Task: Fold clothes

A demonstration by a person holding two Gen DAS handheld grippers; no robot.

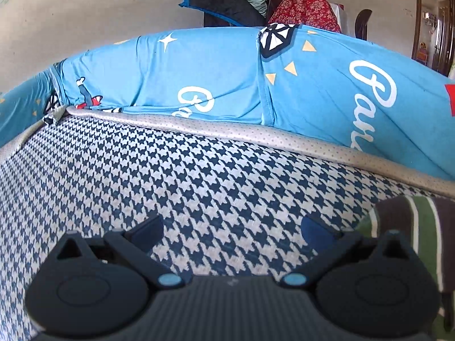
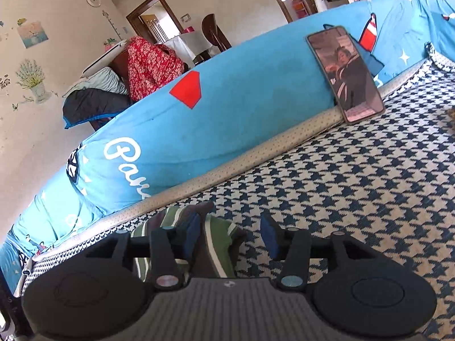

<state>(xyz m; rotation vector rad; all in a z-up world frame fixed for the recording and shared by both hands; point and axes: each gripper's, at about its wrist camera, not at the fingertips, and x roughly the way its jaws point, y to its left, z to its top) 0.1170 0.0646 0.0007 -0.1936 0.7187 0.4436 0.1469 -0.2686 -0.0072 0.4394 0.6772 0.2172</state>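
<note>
Left gripper (image 1: 231,228): dark fingers with blue pads spread wide apart, nothing between them. It sits low over a blue-and-white houndstooth woven seat cover (image 1: 176,176). The pads look to be just above the weave, though contact cannot be judged from this angle.

Striped garment in green, dark brown and white, bunched soft cloth (image 1: 409,227): lies on the houndstooth cover just off the left gripper's right finger, outside its span, not touched by it.

Right gripper (image 2: 231,234): fingers released, parted with a clear gap. The same striped garment (image 2: 216,241) lies crumpled directly ahead and low. The left blue pad (image 2: 191,234) rests against or just over the cloth's folds; the right pad stands clear of it, over bare houndstooth. Garment not clamped.

Beyond both grippers: a grey dotted piping band (image 2: 256,153) edges the seat, and behind it rises a bright blue printed cushion back with white script lettering and a red shape (image 1: 199,74).

Ahead and to the right of the right gripper: a smartphone with lit screen (image 2: 345,75), propped tilted against the blue cushion, its lower edge on the piping.

Far background, past the cushion top: a red floral cloth (image 2: 149,65) draped over furniture, a dark blue-edged bundle (image 2: 93,108) beside it.
</note>
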